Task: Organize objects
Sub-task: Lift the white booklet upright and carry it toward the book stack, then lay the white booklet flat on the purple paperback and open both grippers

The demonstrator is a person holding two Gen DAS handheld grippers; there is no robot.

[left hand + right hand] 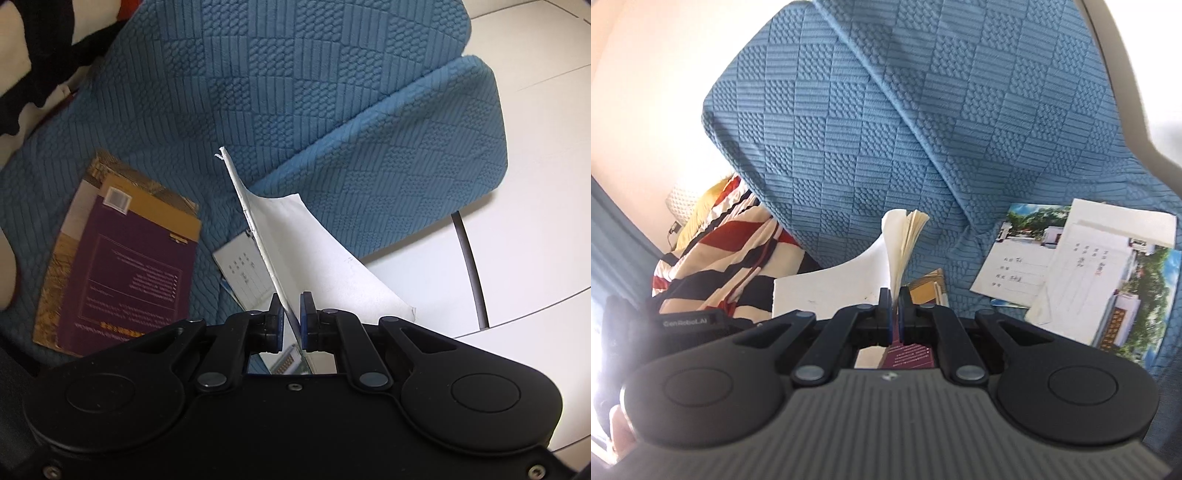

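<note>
Your left claw (291, 317) is pinching a white booklet (295, 236) by its thin edge, the blue pads pressed against the sheet. The booklet stands on edge, its frayed spine running up and away, and its matte white cover bows out to the right in a soft curve over the blue seat cushion (388, 177).

Your right claw (894, 312) is pressed together on a sheaf of cream pages (905, 251) that fan open at the top, with a white cover curling away to the left. From this view you cannot tell whether it is the same booklet.

A purple and mustard book (122, 266) lies flat on the quilted blue cover (207, 110), left of the held booklet and apart from it. The cover's fabric is knitted in a checker of ribbed and pebbled squares. To the right in the right wrist view, glossy photo-printed notebooks (1089, 273) lie overlapping on the same fabric, white label panels facing up. A striped cloth (731, 251) in red, black and cream is bunched at the left. A pale smooth floor (535, 240) shows beyond the cushion.
</note>
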